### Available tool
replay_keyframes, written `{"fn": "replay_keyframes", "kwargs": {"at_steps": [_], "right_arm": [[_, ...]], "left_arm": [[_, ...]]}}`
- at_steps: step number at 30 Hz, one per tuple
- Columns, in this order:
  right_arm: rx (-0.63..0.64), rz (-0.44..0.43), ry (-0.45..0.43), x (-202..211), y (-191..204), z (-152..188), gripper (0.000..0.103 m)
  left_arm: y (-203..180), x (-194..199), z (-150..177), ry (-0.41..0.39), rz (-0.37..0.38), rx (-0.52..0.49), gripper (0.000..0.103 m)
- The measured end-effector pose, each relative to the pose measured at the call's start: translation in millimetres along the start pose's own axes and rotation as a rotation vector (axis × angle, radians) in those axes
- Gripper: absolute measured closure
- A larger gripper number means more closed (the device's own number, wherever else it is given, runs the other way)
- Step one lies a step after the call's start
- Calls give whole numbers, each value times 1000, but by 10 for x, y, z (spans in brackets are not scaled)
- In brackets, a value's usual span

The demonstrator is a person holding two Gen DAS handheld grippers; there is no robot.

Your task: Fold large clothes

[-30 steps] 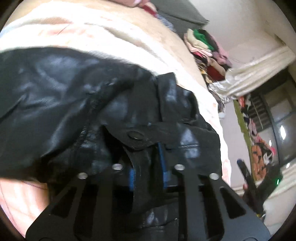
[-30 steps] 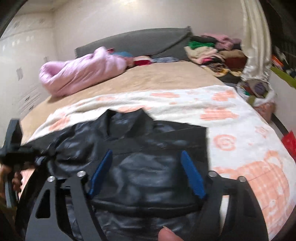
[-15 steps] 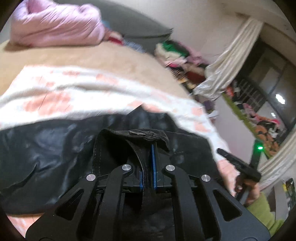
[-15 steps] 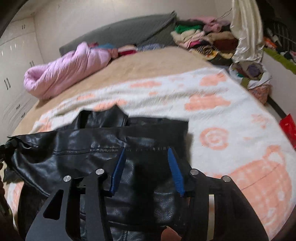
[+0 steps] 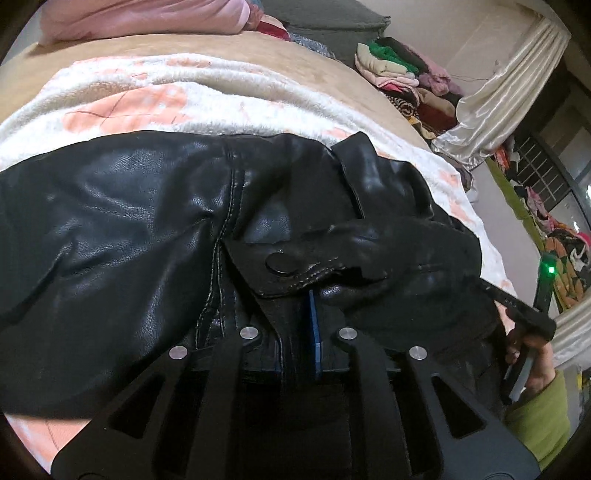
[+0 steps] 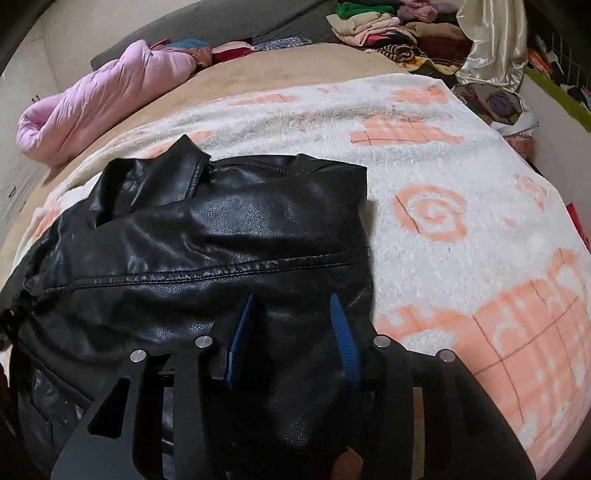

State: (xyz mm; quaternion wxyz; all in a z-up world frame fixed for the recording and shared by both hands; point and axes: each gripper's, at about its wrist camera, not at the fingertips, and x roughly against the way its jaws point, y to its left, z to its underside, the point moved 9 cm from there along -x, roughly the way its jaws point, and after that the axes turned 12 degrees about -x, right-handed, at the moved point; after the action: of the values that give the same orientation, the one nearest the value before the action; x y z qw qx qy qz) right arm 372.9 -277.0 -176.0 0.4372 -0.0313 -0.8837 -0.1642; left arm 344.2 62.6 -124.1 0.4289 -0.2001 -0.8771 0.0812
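Black leather jacket (image 6: 221,258) lay on the blanket (image 6: 461,184) over the bed, lower and flatter than half a second earlier. The left tool (image 5: 295,332) stayed clenched on a snap tab; the right tool (image 6: 291,332), narrowing, remained released above it, fold incomplete.

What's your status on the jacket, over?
Left tongs shut on black leather jacket at a snap tab. Right tongs open over its folded panel. Jacket lies on the patterned blanket. Nothing in the way.

White-and-peach fleece blanket (image 6: 461,177), pink quilt (image 6: 103,96), piled clothes (image 6: 384,26), cream satin curtain (image 5: 506,92)
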Motion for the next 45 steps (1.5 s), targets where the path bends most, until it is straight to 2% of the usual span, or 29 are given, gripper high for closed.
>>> {"fn": "replay_keyframes", "kwargs": {"at_steps": [3, 7, 9, 10, 12, 14, 18, 21, 23, 26, 29, 31, 35, 36, 39, 42, 45], "right_arm": [[-24, -37, -21, 132, 22, -35, 58], [-44, -110, -41, 407, 136, -30, 48], [-33, -132, -53, 508, 218, -11, 45], [-20, -138, -62, 565, 275, 5, 42], [5, -151, -85, 684, 391, 43, 40], [29, -172, -97, 778, 516, 91, 40], [101, -188, -87, 858, 740, 229, 35], [145, -185, -70, 854, 825, 372, 34], [154, -173, -44, 799, 822, 457, 33], [159, -121, -12, 686, 736, 552, 33], [113, -31, 65, 427, 491, 661, 33], [77, -63, 85, 334, 434, 676, 33], [92, -58, 65, 389, 473, 657, 29], [104, -62, 52, 440, 510, 643, 26], [120, -93, 22, 576, 621, 600, 25], [139, -130, -16, 720, 746, 575, 9], [161, -144, -49, 825, 854, 567, 6]], "left_arm": [[-14, 69, -29, -14, 10, 1, 94], [-99, 349, -128, -54, 22, -5, 70], [-126, 495, -179, -84, -13, -29, 62], [-139, 589, -220, -110, -55, -47, 59], [-210, 686, -244, -131, -82, -71, 58], [-358, 681, -196, -124, -53, -102, 58], [-550, 417, 84, -11, -20, -146, 57], [-495, 217, 245, 56, -57, -153, 58], [-426, 125, 309, 81, -55, -135, 57], [-378, 61, 328, 88, -35, -113, 57], [-354, 55, 320, 82, -19, -101, 57], [-357, 59, 320, 78, -20, -107, 57], [-370, 91, 314, 66, -16, -100, 57], [-380, 110, 306, 62, -14, -98, 55], [-427, 188, 259, 46, -7, -97, 48], [-480, 267, 214, 27, -1, -92, 35], [-513, 341, 203, 13, 1, -80, 21]]}}
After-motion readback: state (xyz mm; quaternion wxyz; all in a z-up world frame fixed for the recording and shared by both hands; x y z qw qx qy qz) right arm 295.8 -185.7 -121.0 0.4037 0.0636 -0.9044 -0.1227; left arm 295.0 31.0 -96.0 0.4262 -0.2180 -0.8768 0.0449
